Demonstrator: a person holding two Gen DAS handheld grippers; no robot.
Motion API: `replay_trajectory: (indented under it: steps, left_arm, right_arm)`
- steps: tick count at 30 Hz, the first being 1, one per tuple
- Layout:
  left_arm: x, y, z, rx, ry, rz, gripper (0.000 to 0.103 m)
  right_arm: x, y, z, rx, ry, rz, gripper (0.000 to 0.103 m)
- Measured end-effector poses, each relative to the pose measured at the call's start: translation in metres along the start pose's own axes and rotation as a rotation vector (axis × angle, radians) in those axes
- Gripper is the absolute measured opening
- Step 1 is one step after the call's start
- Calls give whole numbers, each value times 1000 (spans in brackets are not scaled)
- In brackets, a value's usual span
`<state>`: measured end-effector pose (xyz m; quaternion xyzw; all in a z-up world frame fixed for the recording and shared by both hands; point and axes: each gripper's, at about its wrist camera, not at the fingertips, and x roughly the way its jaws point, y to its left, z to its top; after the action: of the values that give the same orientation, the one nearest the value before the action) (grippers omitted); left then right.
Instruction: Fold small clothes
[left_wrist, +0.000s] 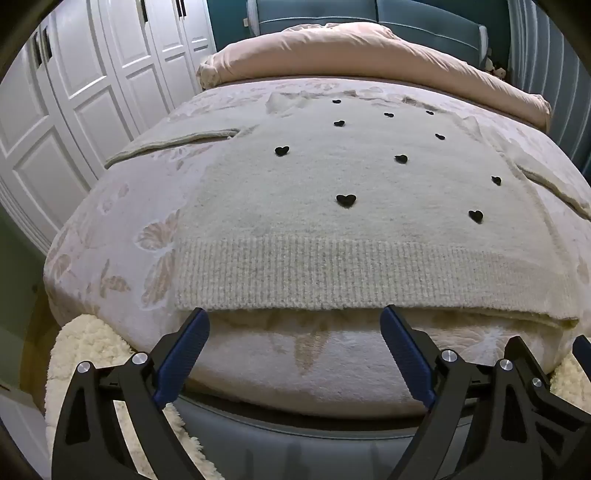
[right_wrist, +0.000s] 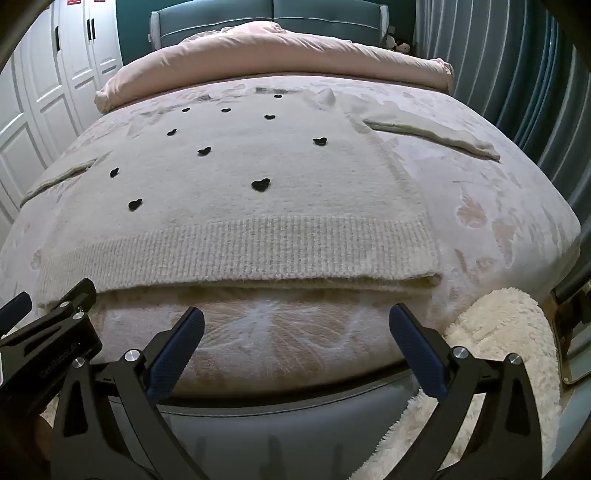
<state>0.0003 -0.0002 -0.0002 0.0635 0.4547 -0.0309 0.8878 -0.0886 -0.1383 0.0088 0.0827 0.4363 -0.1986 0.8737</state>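
Off to my left, white wardrobe doors run along the wall, and a fleecy rug lies on the floor below my left gripper. That gripper hangs spread wide with nothing between its blue pads; its fingertips sit just short of the sweater's ribbed hem, which lies straight ahead and slightly above them on the bed.

The sweater is a cream knit dotted with small black hearts, laid flat with its front up. Its long axis runs directly away from me, hem nearest, neckline far off toward the rolled pink duvet. One sleeve stretches out to the left, the other sleeve to the right, both flat on the bedspread.

My right gripper is likewise wide open and empty, poised a little short of the hem's right half; the hem's right corner lies ahead of it and slightly to its right. Both grippers look about equally near the hem, the left facing its left half. I judge no fold has been started. The coming move turns on that hem edge running crosswise in front of both tools: each can take its own side. Further right hang grey-blue curtains.
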Motion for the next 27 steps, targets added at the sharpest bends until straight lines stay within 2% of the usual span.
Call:
replay_trajectory:
  steps: [14, 27]
  left_arm:
    - [0, 0, -4, 15, -3, 11, 85]
    - [-3, -4, 7, 22, 15, 24, 84]
  right_arm:
    - [0, 1, 0, -1, 10, -5, 98]
    - [-1, 0, 3, 9, 16, -5, 98]
